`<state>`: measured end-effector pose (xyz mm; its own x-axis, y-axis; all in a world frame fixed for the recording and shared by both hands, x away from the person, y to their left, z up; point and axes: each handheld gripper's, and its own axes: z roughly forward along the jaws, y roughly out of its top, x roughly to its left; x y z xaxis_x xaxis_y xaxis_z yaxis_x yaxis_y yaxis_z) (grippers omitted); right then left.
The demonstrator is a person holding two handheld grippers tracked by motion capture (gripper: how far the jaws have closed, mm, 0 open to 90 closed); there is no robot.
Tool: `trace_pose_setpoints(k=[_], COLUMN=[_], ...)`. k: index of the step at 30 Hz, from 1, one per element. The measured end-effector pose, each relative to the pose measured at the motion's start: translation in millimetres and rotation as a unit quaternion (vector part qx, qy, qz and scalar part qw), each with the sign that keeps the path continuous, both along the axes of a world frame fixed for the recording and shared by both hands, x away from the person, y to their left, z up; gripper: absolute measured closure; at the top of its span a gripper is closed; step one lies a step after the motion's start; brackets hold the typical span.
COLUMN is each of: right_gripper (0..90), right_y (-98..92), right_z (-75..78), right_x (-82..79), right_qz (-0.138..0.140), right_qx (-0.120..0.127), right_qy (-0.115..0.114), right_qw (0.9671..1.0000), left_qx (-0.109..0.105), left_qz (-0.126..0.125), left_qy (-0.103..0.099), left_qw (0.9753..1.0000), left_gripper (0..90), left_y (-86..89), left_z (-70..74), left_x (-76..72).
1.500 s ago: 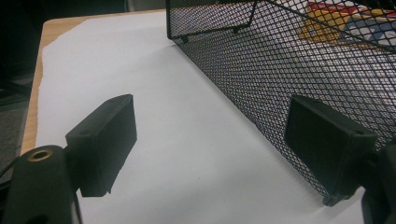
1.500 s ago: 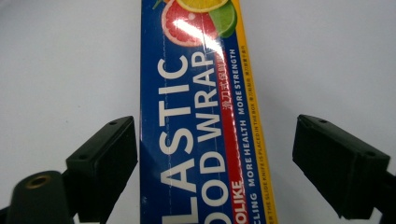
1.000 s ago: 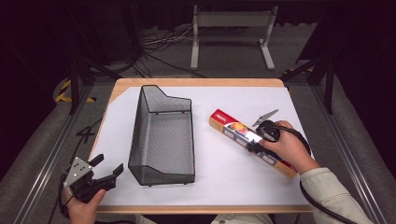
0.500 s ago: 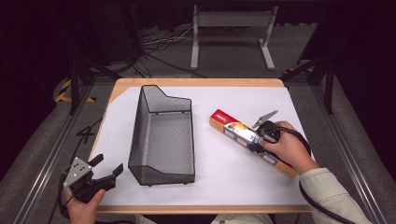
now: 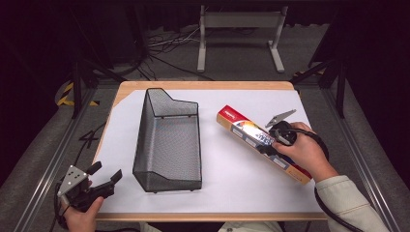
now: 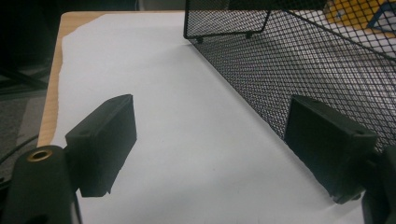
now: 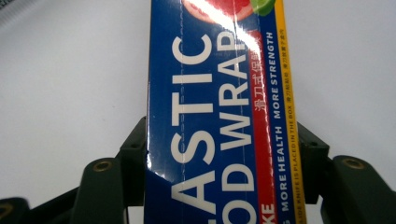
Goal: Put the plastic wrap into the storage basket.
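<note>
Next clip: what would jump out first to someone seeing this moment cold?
The long blue plastic wrap box lies slantwise on the right of the white sheet, with the right gripper closed on its two long sides. At centre stands an empty black mesh basket. The left gripper waits open at the near left corner.

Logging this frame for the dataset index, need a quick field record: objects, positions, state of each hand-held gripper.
surface: white sheet on wooden table
basket: black mesh basket, left of centre, nothing visible inside
box: plastic food wrap box, lying flat and diagonal, right of basket
left hand-held gripper: near front-left corner, jaws apart, holding nothing, close beside the basket wall
right hand-held gripper: jaws on both long sides of the box
</note>
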<state>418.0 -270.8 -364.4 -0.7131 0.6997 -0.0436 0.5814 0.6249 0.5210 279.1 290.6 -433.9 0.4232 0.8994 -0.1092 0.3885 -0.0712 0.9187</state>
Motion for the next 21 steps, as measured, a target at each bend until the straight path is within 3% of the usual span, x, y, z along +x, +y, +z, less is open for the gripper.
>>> trace_pose_setpoints(k=[16,21], right_gripper=[39.8,39.7], right_y=[5.1,5.3], right_z=[43.2,55.6], right_x=[-12.2,-14.4], right_qz=[-0.022,-0.014], right_qx=[0.030,0.034], right_qy=[-0.015,-0.028], right_qw=[0.9992,0.9989], left_qx=[0.007,0.007], left_qz=[-0.005,-0.004], left_qy=[-0.002,0.000], left_qw=[1.0000,1.0000], left_gripper=[17.6,17.6], left_y=[-2.4,-2.5], left_z=[1.6,0.3], left_x=[-0.4,0.7])
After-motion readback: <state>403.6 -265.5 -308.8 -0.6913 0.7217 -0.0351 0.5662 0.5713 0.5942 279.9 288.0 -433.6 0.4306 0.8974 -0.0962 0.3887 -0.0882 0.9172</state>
